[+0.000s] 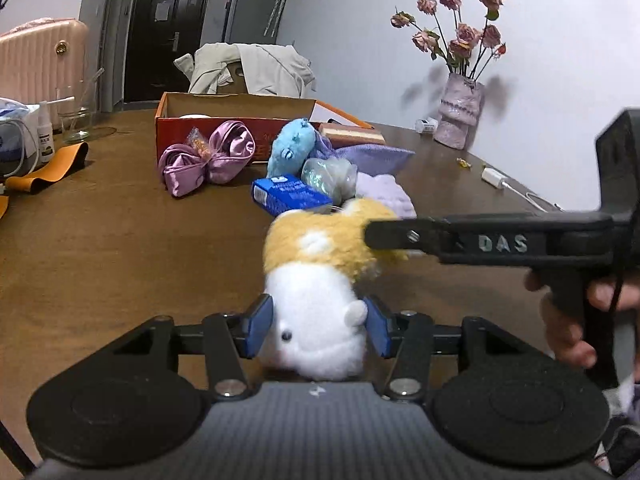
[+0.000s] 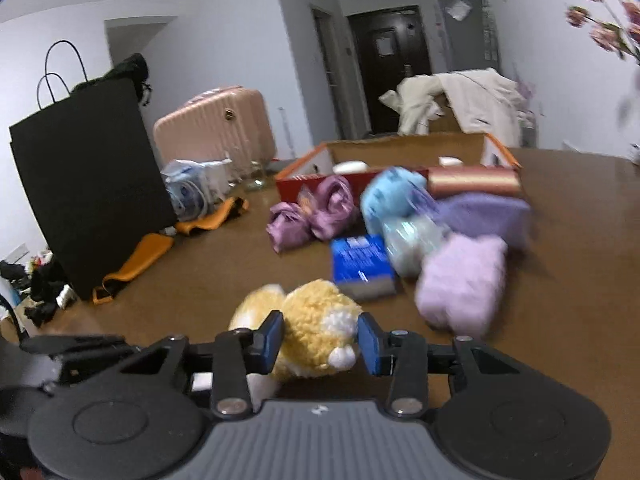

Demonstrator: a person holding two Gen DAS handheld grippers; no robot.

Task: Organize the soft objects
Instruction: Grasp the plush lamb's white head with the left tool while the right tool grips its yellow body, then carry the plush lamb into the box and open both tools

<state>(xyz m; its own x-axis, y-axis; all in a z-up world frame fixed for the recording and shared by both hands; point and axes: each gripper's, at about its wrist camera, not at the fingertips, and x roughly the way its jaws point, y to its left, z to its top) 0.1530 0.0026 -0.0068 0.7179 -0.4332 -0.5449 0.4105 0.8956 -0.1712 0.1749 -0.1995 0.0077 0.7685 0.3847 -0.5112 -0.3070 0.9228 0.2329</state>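
A plush toy (image 1: 316,320) with a white belly and a yellow back (image 2: 316,328) lies on the brown table (image 1: 100,240), close to both cameras. My left gripper (image 1: 319,328) has its blue pads pressed on the white end. My right gripper (image 2: 320,342) is shut on the yellow end, and one of its black fingers (image 1: 420,236) reaches in from the right in the left wrist view. Behind the toy lie other soft things: a pink satin bow (image 1: 206,156), a blue plush (image 1: 290,148), a lilac fluffy piece (image 2: 460,280) and a folded purple towel (image 2: 484,210).
An open orange cardboard box (image 1: 236,120) stands behind the pile. A blue carton (image 1: 288,196) and a clear pouch (image 1: 328,174) lie among the soft things. A vase of roses (image 1: 460,116) stands at the right, a glass (image 1: 78,116) at the left, a black bag (image 2: 88,184) beyond.
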